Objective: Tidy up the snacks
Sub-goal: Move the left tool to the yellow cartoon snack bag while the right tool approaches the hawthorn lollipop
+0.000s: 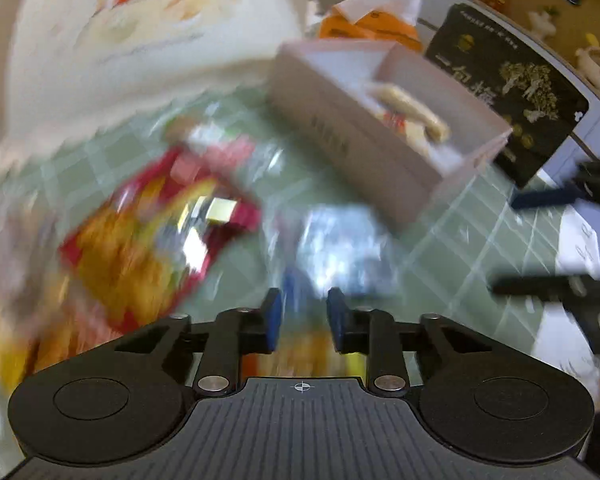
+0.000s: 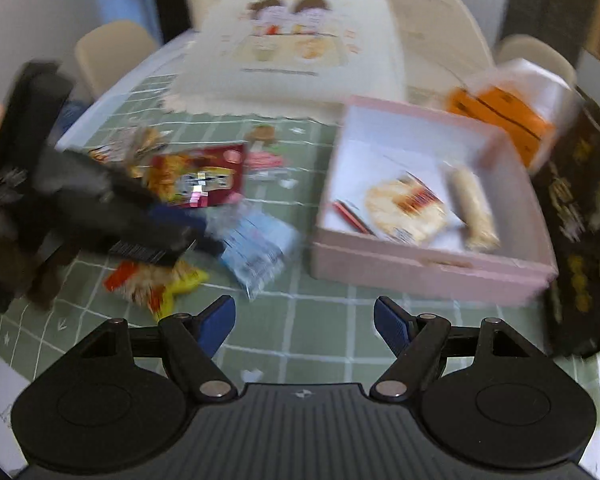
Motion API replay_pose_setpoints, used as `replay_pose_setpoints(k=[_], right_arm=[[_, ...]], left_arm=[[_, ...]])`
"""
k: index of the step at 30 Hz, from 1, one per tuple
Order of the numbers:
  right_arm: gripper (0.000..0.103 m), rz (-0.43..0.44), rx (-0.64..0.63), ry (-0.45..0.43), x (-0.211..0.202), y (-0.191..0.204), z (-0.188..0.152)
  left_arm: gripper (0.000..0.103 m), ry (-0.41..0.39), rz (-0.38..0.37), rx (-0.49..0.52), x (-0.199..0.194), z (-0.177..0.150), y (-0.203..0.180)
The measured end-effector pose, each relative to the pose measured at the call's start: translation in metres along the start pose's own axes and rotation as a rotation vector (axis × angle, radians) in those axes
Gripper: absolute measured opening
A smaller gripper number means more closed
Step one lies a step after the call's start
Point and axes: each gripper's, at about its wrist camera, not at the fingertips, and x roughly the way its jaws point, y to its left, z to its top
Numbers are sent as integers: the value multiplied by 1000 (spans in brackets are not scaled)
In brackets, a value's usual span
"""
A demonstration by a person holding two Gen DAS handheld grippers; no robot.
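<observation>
From my left gripper [image 1: 303,320], nearly closed on a blurred packet I can't identify, loose snacks lie at ten o'clock; from my right gripper [image 2: 304,320], jaws open and empty, the pink cardboard box [image 2: 420,268] at two o'clock holds only a few

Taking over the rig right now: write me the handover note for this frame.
Left gripper: jaws nearly closed, low over the table; whether they hold a snack is too blurred to tell.
Right gripper: open, empty, in front of the pink box.
Done: a round cracker pack and a long stick snack lie in the box.
To do: red packet, pale blue packet, yellow packet and others on the table.
</observation>
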Motion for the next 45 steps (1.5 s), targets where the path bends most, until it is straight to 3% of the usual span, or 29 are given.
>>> replay_pose_setpoints(k=[3,7,12,15,16,19,21,23,25,31,33,34,36,38,39,45], right_arm=[[77,41,-50,-7,14,16,18],[77,66,-48,-45,46,32,76],[77,50,125,56,128,13,155],[75,13,136,115,172,10,182],[70,9,131,133,179,10,185],[41,30,106,224,201,13,188],[36,7,79,225,197,18,179],[17,50,43,230,183,25,164],[10,110,5,248,167,32,142],[10,258,-18,318,124,48,76],[10,253,-75,281,105,50,67],[10,230,-98,255,100,50,71],[22,135,-144,180,96,47,87],[65,55,-157,124,106,40,113],[71,39,-145,108,117,35,128],[73,9,27,182,201,10,189]], left_arm=[[29,-32,47,-106,-26,-30,17],[29,-100,50,-325,-59,-57,36],[29,-126,35,-399,-84,-76,21],[29,-140,-52,-449,-93,-92,7],[29,-138,-85,-463,-95,-98,4],[29,-99,-157,-467,-89,-112,-10],[29,-82,-173,-474,-82,-119,-15],[29,-82,-172,-513,-77,-124,-10],[29,-98,-147,-549,-76,-126,-2],[29,-189,-36,-604,-88,-115,22],[29,-211,9,-617,-94,-112,29],[29,-217,24,-627,-97,-111,32],[29,-219,41,-638,-100,-109,35],[29,-215,50,-636,-103,-111,30],[29,-207,50,-630,-104,-112,26],[29,-149,30,-584,-110,-128,2]])
